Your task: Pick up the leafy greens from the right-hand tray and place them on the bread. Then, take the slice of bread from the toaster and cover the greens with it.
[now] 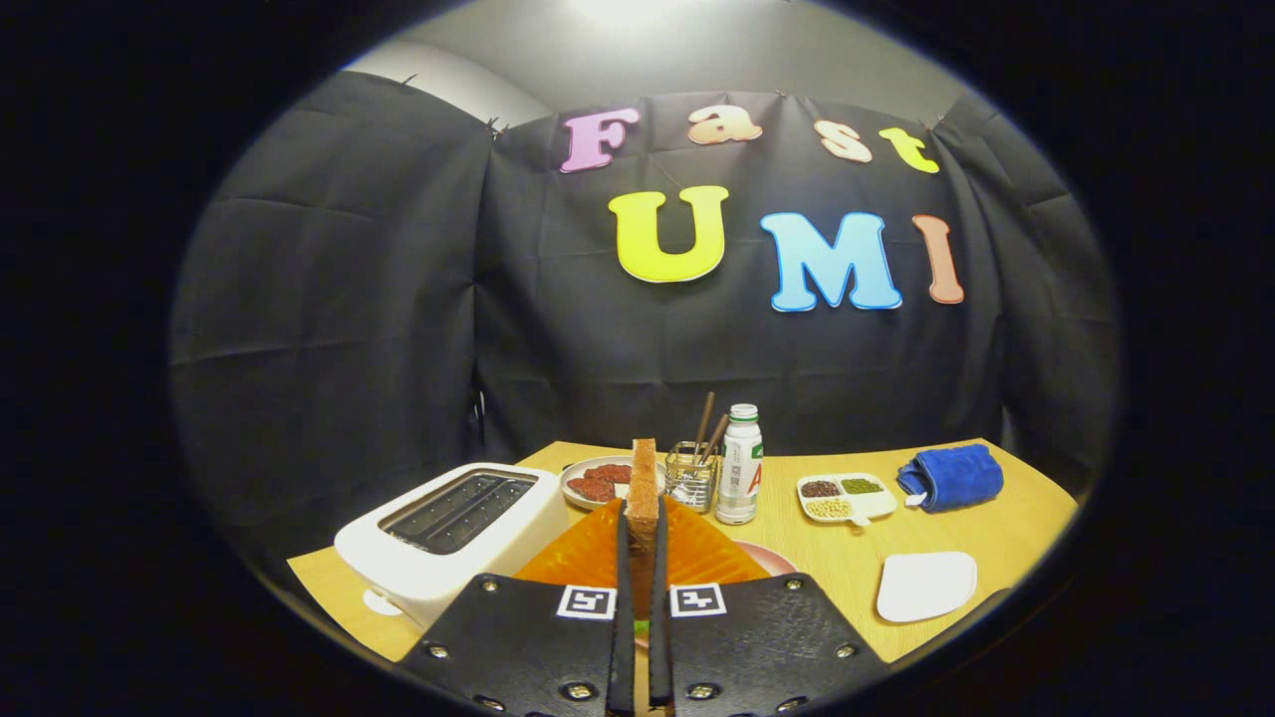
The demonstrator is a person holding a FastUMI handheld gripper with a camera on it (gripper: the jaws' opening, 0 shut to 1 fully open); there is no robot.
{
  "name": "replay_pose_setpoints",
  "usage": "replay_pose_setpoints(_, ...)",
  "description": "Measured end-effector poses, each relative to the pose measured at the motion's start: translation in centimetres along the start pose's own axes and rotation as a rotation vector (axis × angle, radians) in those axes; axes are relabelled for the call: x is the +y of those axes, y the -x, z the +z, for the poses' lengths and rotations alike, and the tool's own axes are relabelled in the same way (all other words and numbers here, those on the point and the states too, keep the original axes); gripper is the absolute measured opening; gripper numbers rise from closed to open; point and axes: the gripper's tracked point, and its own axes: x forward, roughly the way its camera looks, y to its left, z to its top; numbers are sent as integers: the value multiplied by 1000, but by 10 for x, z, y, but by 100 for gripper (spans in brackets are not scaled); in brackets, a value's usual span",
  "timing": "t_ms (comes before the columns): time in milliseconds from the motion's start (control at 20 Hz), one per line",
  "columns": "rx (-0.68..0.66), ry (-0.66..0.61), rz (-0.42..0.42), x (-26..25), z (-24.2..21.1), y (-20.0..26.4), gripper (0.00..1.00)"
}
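Note:
A slice of bread [643, 473] stands upright and edge-on between my fingers, and my gripper [642, 520] is shut on its lower part. The white toaster [453, 533] sits just to the left of the fingers, and its two slots look dark with no bread sticking out. Below the held slice lies an orange ribbed sheet [573, 560], with a pink plate rim [772, 558] showing at its right side. A small patch of green [642, 627] shows low between the fingers. The white tray [926, 586] on the right has nothing on it.
Beyond the fingers stand a plate of red slices [596, 482], a wire holder with chopsticks [692, 476] and a white bottle [739, 478]. Further right are a divided dish of beans [845, 496] and a rolled blue towel [951, 476]. The wooden table [996, 538] ends at the black cloth wall.

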Motion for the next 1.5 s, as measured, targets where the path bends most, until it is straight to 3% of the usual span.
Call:
replay_pose_setpoints(300, 31, -10, -48, -16, -18, -8, 6)
replay_pose_setpoints(1100, 95, -133, 17, 10, -56, -40, 6)
replay_pose_setpoints(1500, 129, -119, -17, -18, -76, -56, 6)
